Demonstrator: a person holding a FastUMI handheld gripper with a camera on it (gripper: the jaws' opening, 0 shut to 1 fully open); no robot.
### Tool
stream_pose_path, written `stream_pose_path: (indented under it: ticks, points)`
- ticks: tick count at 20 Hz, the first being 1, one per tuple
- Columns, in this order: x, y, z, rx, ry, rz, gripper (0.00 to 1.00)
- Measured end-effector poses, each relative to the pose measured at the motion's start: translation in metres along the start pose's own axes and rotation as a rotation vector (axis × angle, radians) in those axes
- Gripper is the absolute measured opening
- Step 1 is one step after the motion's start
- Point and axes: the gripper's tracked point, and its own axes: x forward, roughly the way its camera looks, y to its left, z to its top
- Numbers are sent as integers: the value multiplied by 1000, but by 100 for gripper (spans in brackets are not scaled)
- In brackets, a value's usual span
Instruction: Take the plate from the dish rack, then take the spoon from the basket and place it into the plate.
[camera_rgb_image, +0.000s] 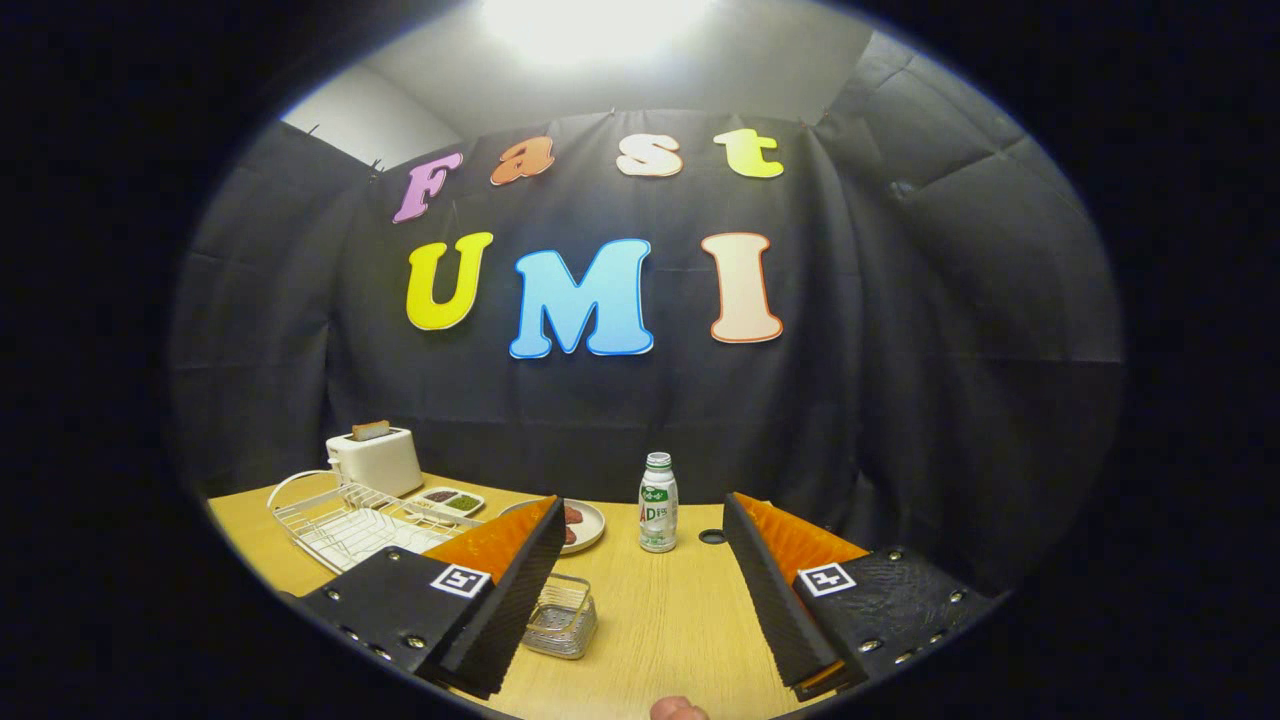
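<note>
The gripper (640, 590) hangs above the wooden table (670, 620) with its two fingers wide apart and nothing between them. In the lower left of the frame sits the white wire dish rack (345, 520), and from here I cannot tell if a plate stands in its slots. A plate (588, 522) does lie flat on the table, just past the left finger, partly hidden by it, with something dark red on it. A small wire basket (562, 615) sits right next to the left finger, low in the frame — I cannot make out a spoon inside it. Behind the rack is a white toaster (375, 458) with a slice of bread poking out, and beside that a little white tray (452, 499) with two dips. A small bottle (658, 503) with a green label stands upright near the middle, between the fingers and farther off. A fingertip (678, 709) peeks in at the very bottom. I think the plate will be hard, smooth and easy to break, so it could slip — the best place to pinch it is the rim. The spoon should be light, thin and slippery, and the handle looks like the best spot to take it.
</note>
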Motion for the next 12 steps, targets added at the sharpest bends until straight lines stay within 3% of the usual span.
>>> stream_pose_path:
  ticks: [7, 12]
  points:
    - [17, -23, -111, 30, 47, 9, 97]
    - [17, -14, -161, 51, 98, 27, 97]
